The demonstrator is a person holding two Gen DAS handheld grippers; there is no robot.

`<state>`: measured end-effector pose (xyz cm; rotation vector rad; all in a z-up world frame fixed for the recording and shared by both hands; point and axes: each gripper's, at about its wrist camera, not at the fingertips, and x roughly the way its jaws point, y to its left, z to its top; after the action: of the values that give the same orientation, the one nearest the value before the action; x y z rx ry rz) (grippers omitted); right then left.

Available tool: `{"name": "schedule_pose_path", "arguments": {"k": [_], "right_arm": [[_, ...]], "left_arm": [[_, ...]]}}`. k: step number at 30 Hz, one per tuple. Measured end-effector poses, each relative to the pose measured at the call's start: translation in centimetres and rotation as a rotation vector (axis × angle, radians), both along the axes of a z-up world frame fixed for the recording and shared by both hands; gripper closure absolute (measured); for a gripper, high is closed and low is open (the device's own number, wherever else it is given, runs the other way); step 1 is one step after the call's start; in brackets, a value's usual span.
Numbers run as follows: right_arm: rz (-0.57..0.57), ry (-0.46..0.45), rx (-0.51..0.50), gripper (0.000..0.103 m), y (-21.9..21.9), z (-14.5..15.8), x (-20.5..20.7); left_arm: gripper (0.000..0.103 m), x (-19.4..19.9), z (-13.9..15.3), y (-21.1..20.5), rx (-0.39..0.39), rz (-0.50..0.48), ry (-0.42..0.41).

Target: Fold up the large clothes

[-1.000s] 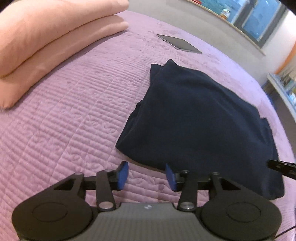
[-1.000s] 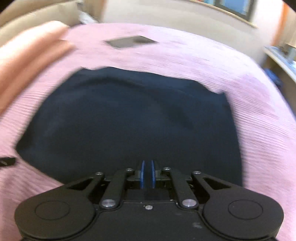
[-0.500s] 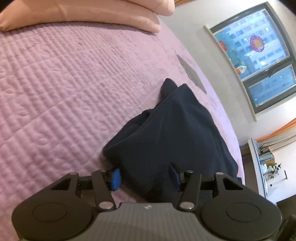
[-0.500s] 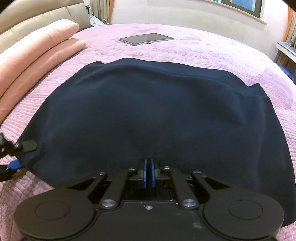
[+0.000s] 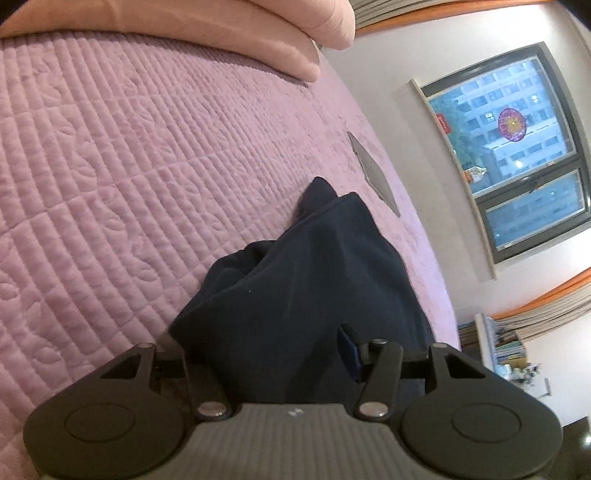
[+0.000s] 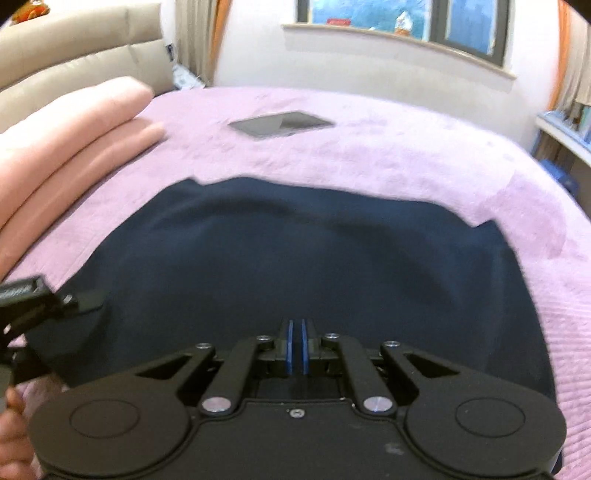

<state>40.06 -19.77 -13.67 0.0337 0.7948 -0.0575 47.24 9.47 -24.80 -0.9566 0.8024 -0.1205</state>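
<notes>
Navy cloth, the garment (image 6: 314,266), is seen lying on the bed (image 6: 369,147), already folded into a compact block. Its near corner is straddled by the spread left hand-held gripper (image 5: 266,354); the right hand-held gripper (image 6: 295,347) is pressed together on its near edge. Another fold is judged to remain.

Navy garment (image 6: 303,266) on a lilac quilted bedspread (image 5: 110,166), beside peach bedding (image 6: 74,125).

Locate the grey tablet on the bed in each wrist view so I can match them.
Left wrist: tablet right of centre, seen edge-on, beyond the navy garment.
Right wrist: tablet upper centre, lying flat past the garment's far edge.
Shared landmark: folded pink blanket.
</notes>
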Motion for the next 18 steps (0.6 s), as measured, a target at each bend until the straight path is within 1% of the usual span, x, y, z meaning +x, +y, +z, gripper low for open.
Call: {"name": "schedule_pose_path", "arguments": {"k": [2, 3, 4, 5, 6, 7, 9, 11, 13, 15, 17, 18], "right_arm": [[-0.015, 0.039, 0.024, 0.099, -0.3, -0.9, 0.6], [-0.016, 0.075, 0.048, 0.099, -0.6, -1.7, 0.9], [-0.017, 0.106, 0.072, 0.099, -0.9, -2.5, 1.1], [-0.022, 0.110, 0.094, 0.099, -1.2, -3.0, 1.0], [-0.029, 0.102, 0.113, 0.099, -1.5, -3.2, 0.9], [-0.036, 0.102, 0.136, 0.099, -1.8, -3.4, 0.8], [-0.037, 0.099, 0.154, 0.099, -2.2, -3.5, 0.6], [-0.026, 0.084, 0.143, 0.099, -2.1, -3.6, 0.2], [-0.032, 0.069, 0.170, 0.099, -2.4, -3.8, -0.2], [-0.050, 0.058, 0.224, 0.099, -3.2, -3.9, -0.6], [-0.066, 0.050, 0.278, 0.099, -3.9, -4.1, -0.8], [-0.072, 0.046, 0.302, 0.099, -4.3, -4.1, -1.0]], "left_arm": [[0.048, 0.2, -0.2, 0.1, -0.009, 0.003, 0.003], [0.051, 0.3, -0.2, 0.0, -0.007, 0.004, 0.000], [0.060, 0.5, -0.1, -0.1, 0.002, 0.001, -0.003], [0.068, 0.5, 0.0, -0.3, 0.011, -0.007, -0.009], [0.087, 0.8, 0.1, -0.5, 0.017, -0.015, -0.015], [0.092, 1.0, 0.2, -0.5, 0.018, -0.011, -0.020], [0.095, 1.4, 0.7, -0.7, 0.000, -0.028, -0.065], [0.096, 1.8, 2.0, -1.5, 0.028, -0.074, -0.124], [0.096, 2.2, 4.2, -3.2, 0.068, -0.145, -0.207], [0.096, 2.4, 6.4, -5.5, 0.094, -0.219, -0.289], [0.096, 2.7, 8.3, -8.3, 0.093, -0.306, -0.370], [0.096, 2.8, 9.3, -10.2, 0.092, -0.365, -0.411]]}}
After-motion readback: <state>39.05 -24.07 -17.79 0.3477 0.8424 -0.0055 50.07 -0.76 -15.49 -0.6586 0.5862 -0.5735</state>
